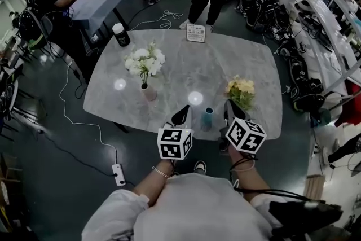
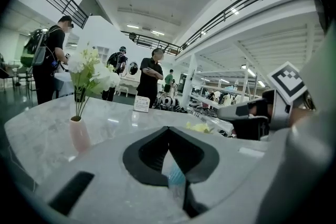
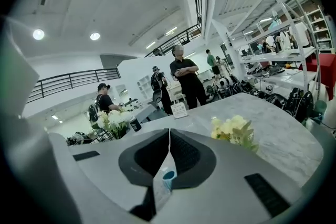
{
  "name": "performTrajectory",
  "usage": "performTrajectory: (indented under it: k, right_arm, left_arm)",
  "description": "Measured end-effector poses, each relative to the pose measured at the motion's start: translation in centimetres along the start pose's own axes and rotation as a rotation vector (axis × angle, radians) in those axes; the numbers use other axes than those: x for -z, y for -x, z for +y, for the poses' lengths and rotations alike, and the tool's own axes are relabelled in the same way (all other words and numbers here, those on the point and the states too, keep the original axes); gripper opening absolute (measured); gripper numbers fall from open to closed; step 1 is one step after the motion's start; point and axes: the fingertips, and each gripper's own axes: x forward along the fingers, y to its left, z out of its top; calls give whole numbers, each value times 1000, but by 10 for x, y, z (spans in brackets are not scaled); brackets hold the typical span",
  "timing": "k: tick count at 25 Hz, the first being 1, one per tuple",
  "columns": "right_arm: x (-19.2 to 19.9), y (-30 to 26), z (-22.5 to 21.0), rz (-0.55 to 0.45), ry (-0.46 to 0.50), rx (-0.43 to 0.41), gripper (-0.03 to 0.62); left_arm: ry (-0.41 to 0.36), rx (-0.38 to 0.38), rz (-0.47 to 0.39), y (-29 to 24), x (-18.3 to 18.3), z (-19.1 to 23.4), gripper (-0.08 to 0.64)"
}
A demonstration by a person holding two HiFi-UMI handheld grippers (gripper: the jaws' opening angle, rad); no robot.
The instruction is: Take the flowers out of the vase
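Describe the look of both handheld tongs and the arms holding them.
The left tongs and right tongs: grey bodies, black pointed pads, each topped with a white cube bearing black square markers. The sleeves are light; a bracelet circles the left wrist, and a black cable trails from the right.

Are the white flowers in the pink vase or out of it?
In: the white flowers stand upright, stems inside the pink vase.
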Motion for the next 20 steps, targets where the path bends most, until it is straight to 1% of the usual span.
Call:
performTrajectory:
  k: [6, 11, 14, 17, 20]
  right_arm:
    - [-16, -11, 18, 14, -30, -110, 11]
    - [-11, -16, 15, 53, -76, -154, 11]
    - [-11, -16, 29, 63, -111, -200, 11]
    - [-11, -18, 40, 62, -93, -222, 11]
    - [-8, -25, 45, 62, -80, -218, 11]
  left_arm:
    - [25, -97, 25, 3, 5, 20, 9]
    - [35, -155, 13, 7, 1, 32, 9]
    - [47, -193, 16, 17, 3, 42, 9]
    - [67, -203, 26, 18, 10, 51, 9]
    - [74, -190, 26, 16, 14, 60, 9]
